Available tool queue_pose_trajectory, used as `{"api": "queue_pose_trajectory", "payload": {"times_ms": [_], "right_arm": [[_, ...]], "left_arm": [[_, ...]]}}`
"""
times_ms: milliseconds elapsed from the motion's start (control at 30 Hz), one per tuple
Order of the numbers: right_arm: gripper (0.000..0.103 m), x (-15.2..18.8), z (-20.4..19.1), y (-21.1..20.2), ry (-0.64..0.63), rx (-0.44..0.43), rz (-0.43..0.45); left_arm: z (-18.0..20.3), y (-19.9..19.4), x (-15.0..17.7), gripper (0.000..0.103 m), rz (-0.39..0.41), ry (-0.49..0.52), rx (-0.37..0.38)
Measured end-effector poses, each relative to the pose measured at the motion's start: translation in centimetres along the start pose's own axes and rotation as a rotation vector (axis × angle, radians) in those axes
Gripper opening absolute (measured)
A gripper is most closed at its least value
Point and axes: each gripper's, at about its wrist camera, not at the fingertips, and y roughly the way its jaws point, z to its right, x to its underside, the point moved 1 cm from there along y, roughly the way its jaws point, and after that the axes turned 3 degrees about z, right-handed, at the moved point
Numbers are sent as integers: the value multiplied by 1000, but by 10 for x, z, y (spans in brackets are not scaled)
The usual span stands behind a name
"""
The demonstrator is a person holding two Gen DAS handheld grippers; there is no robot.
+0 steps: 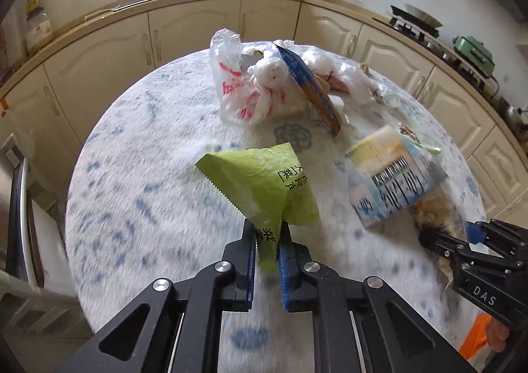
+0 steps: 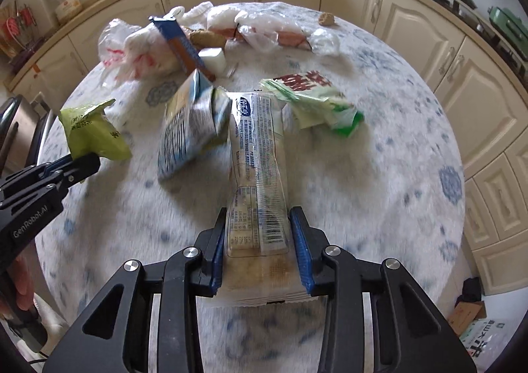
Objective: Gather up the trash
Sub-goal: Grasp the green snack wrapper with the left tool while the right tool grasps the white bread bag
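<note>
Holding: left gripper (image 1: 267,241) pinches green wrapper (image 1: 264,181) above the table (image 1: 132,208); right gripper (image 2: 257,241) straddles clear wrapper (image 2: 257,155), grip unconfirmed. Close firmly before lifting; avoid snagging the blue carton (image 2: 191,128) beside it.

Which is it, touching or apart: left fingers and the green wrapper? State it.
Touching. The left wrist view shows the left gripper with both fingers pinched on the green wrapper, lifted off the table.

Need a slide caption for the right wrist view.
Right gripper closed on a clear snack wrapper over the cluttered round table; left gripper holds a green packet.
</note>
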Motion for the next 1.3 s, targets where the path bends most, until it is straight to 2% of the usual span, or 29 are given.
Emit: {"api": "queue_pose_trajectory", "payload": {"times_ms": [167,267,300,367,400,433,500,567,633,667,733,800,833,867,900,933,1033,1300], "right_arm": [[36,31,-2,-18,5,5,8],[36,45,-4,-26,10,0,16],[37,47,-5,-28,12,1,20],[37,48,-6,-28,21,13,33],[38,47,-6,-27,28,20,37],[38,47,-7,-27,33,28,41],[41,44,-10,-25,36,42,52],[50,43,-12,-23,45,57,63],[59,41,-12,-21,54,57,72],[63,40,-13,-20,55,61,78],[66,40,-14,-18,59,71,96],[66,40,-13,-18,64,70,108],[62,41,-12,-18,63,72,112],[49,41,-11,-20,64,79,121],[43,42,-10,-21,69,75,126],[36,42,-8,-22,75,67,123],[32,41,-1,-24,96,62,117],[30,44,7,-29,129,38,123]], "left_arm": [[2,-47,29,9,2,34,27],[3,-68,38,14,-2,37,35],[3,-71,41,19,-8,34,39],[1,-74,44,34,-21,20,32],[-3,-75,46,53,-28,0,21],[-5,-73,42,67,-32,-23,9],[-7,-70,41,69,-32,-66,-4],[-7,-62,37,70,-54,-91,-7],[-6,-55,33,81,-52,-112,-9],[-5,-55,32,82,-40,-113,-23],[-4,-54,31,82,-33,-113,-51],[-1,-53,31,77,-14,-115,-62],[3,-50,29,63,0,-113,-69],[5,-51,30,52,10,-108,-63],[6,-53,30,40,10,-106,-37],[8,-52,30,33,7,-110,-23],[8,-51,29,25,7,-118,-2],[24,-57,23,17,30,-69,-3]]}}
